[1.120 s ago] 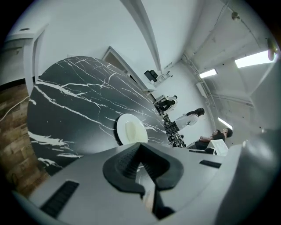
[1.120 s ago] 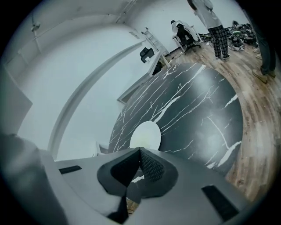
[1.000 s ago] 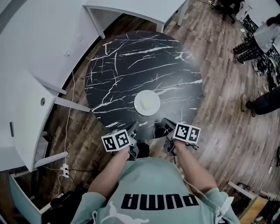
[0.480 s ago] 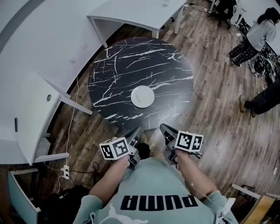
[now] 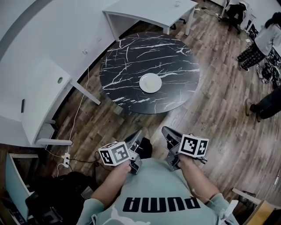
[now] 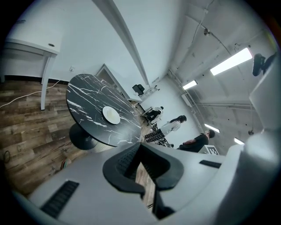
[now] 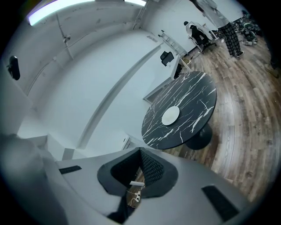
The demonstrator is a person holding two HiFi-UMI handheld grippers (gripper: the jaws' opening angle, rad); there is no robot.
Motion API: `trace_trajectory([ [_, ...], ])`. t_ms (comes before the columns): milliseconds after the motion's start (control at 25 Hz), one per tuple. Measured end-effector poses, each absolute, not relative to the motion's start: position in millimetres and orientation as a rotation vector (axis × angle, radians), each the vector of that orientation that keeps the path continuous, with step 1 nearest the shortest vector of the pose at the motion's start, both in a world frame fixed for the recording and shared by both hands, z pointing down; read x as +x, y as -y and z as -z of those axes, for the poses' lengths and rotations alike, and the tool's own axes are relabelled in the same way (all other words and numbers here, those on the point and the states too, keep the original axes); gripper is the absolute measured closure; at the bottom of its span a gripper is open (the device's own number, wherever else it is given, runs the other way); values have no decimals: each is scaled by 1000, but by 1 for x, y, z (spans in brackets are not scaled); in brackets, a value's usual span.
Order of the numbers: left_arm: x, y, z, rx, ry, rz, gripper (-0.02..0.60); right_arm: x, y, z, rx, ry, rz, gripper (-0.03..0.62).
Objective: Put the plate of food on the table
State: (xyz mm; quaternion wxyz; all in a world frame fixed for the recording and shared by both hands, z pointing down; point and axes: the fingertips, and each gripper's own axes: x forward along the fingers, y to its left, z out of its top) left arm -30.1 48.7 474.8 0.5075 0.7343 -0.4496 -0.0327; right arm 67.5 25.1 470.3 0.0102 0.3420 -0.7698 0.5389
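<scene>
Nearest us, over the wooden floor (image 5: 210, 115), we hold the left tool (image 5: 140, 132) at 11 o'clock and the right tool (image 5: 166, 130) at 1 o'clock, each with its jaws pressed together on nothing. Well ahead at 12 o'clock stands the round black marble table (image 5: 127, 66). The white plate (image 5: 150, 83) lies near its middle, well apart from both tools. Farther off, at 2 o'clock, stands a person (image 5: 268, 37).

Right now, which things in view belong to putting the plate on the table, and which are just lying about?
Job: plate, already on the round black table; left tongs; right tongs.
Lying about: white desk, floor power strip, people at the far right.
</scene>
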Motion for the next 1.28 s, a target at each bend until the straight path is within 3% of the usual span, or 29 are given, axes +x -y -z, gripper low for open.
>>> trace_trajectory([
  [560,-73,-110,-429,1805,1163,97,574,39,-82,-433,987,2414,-1719,585],
  [1280,-110,-168,-456,1780,993,57,574,-11,-161,-458,1046,2294,-1824,585],
])
